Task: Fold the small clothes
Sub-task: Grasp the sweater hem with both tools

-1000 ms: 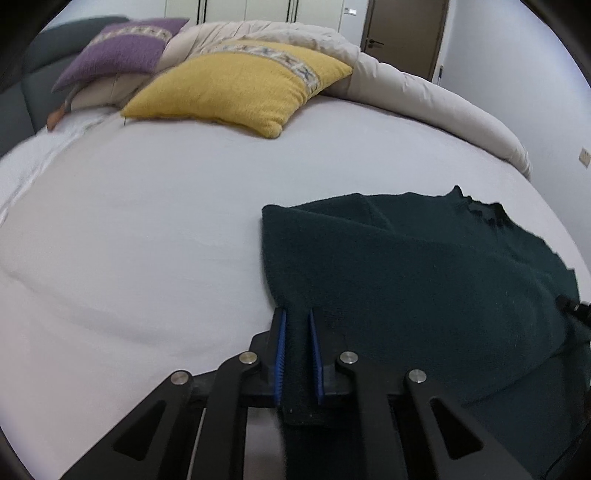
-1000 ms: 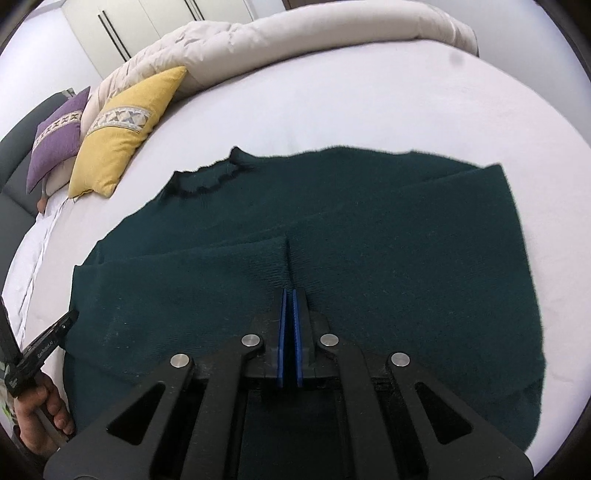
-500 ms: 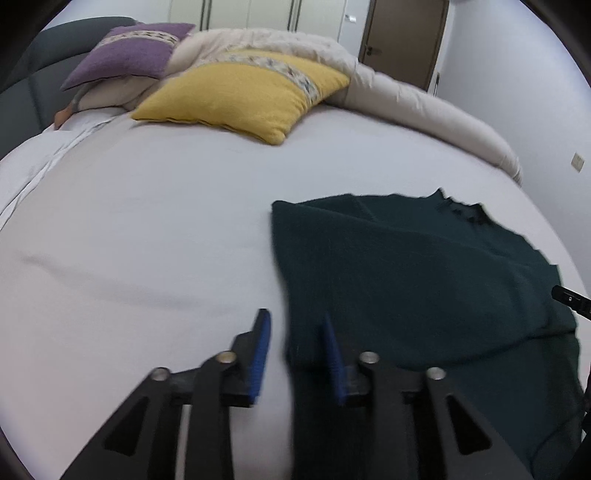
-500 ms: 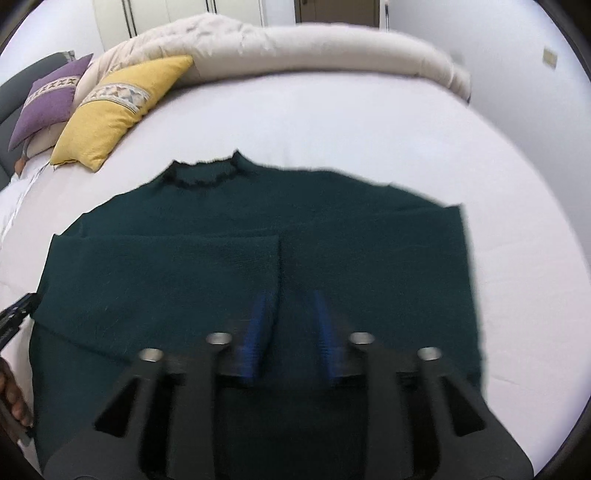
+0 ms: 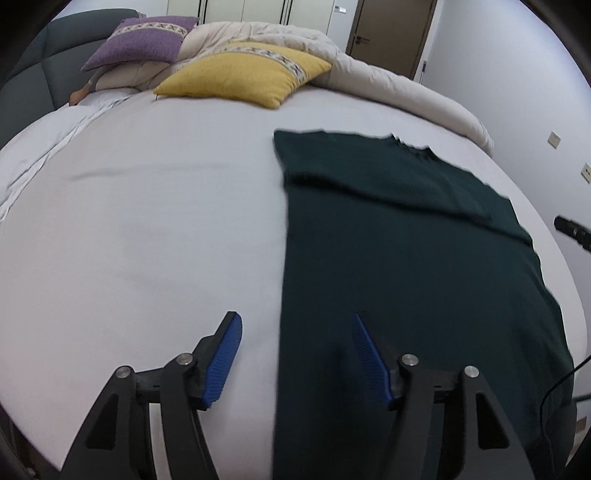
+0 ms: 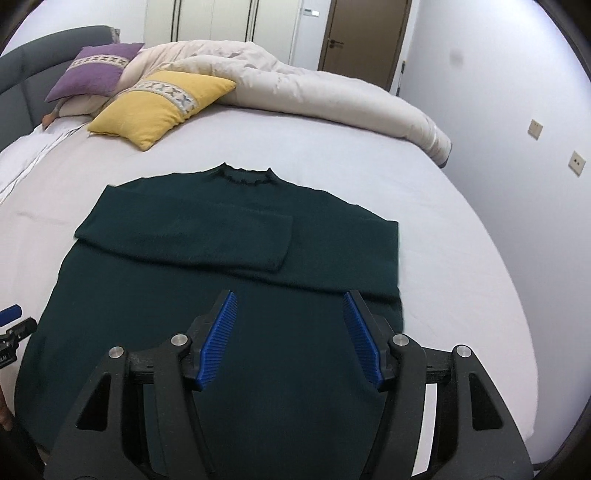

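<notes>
Both of my grippers are spread wide and holding nothing. My left gripper (image 5: 295,334) hangs low over the near left edge of the dark green sweater (image 6: 236,295): one blue pad (image 5: 223,360) sits above bare white bedsheet (image 5: 147,229), the other above the knit, with the sweater's straight left side running up between them. I can't tell whether either pad touches the fabric; they look just clear of it.

My right gripper (image 6: 290,332) is parted too, both ribbed blue pads (image 6: 218,338) poised over the lower middle of the sweater's body, nothing caught between them.

The sweater lies flat on the bed, collar (image 6: 245,175) pointing away from me toward the pillows, hem nearest me. Its left sleeve (image 6: 184,240) is folded across the chest, the cuff end stopping a little right of centre. The right sleeve looks folded in beneath it, giving the right side a straight edge, though the layers blur together there.

Farther up the bed, a yellow cushion (image 6: 159,107) with a patterned band rests well apart from the sweater, and a purple cushion (image 6: 96,70) sits behind it against the grey headboard (image 5: 33,88). A bunched cream duvet (image 6: 314,96) runs along the far side of the mattress. Beyond that are a brown door (image 6: 362,40) and white wardrobe fronts (image 6: 221,26).

At the left edge of my right view, the tip of my left gripper shows just beside the sweater's side.
</notes>
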A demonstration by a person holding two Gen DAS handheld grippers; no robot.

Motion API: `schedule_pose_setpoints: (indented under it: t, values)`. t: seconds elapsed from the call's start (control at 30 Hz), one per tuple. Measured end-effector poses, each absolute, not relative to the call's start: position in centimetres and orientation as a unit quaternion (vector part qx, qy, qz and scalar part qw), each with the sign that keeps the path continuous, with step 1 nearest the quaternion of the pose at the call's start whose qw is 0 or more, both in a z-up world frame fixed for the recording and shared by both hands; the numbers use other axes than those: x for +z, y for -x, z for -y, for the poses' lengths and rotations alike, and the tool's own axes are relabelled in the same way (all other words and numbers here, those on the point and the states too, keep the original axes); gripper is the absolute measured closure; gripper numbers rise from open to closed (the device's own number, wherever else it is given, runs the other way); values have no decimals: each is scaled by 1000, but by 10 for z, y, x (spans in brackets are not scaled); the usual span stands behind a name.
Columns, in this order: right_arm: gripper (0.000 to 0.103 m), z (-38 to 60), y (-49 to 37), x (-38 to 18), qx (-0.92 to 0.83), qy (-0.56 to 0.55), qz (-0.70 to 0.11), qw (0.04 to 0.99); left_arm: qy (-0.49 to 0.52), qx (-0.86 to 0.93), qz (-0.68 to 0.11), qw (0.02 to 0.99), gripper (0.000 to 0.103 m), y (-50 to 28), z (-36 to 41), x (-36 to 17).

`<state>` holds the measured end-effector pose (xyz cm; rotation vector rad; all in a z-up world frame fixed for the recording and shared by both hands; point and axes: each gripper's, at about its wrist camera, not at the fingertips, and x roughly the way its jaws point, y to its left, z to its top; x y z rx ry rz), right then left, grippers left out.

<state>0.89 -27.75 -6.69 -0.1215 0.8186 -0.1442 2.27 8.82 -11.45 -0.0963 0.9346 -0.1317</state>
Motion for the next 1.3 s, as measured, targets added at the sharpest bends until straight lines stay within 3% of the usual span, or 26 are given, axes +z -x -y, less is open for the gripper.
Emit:
schedule_pose_setpoints:
  t: [0.2,0.5,0.6,0.7,0.83,0.93,1.07,1.13,1.2,1.23,1.3]
  values:
    - [45,307,71,-72,-49,12,-410,911,62,-81,-484,869,37,20,-96,-129]
    - [45,418,193,-138,-85,-120,-470,870,85,-102,-498,857,40,44,-107,-137]
    - [45,444,225,-152,-81,-186,-476,856,85,-113,-504,852,56,46,-103,-138]
    - [45,459,241,-157,-60,-232,-473,848,83,-121,-510,848,62,48,-102,-138]
    - [45,457,245,-162,-24,-248,-479,842,92,-127,-521,839,61,51,-105,-138]
    - [46,450,242,-170,-14,-231,-499,835,111,-142,-528,830,47,54,-107,-138]
    - [49,447,232,-177,-4,-225,-517,826,97,-140,-530,831,48,59,-101,-139]
    - [51,450,230,-180,0,-235,-520,821,94,-133,-531,832,60,59,-101,-139]
    - [57,450,225,-183,3,-244,-524,816,103,-134,-533,829,80,58,-105,-140]
    - [59,450,224,-185,7,-247,-526,814,108,-135,-535,827,84,58,-107,-140]
    - [74,448,219,-188,16,-247,-531,810,112,-139,-535,826,91,57,-109,-141]
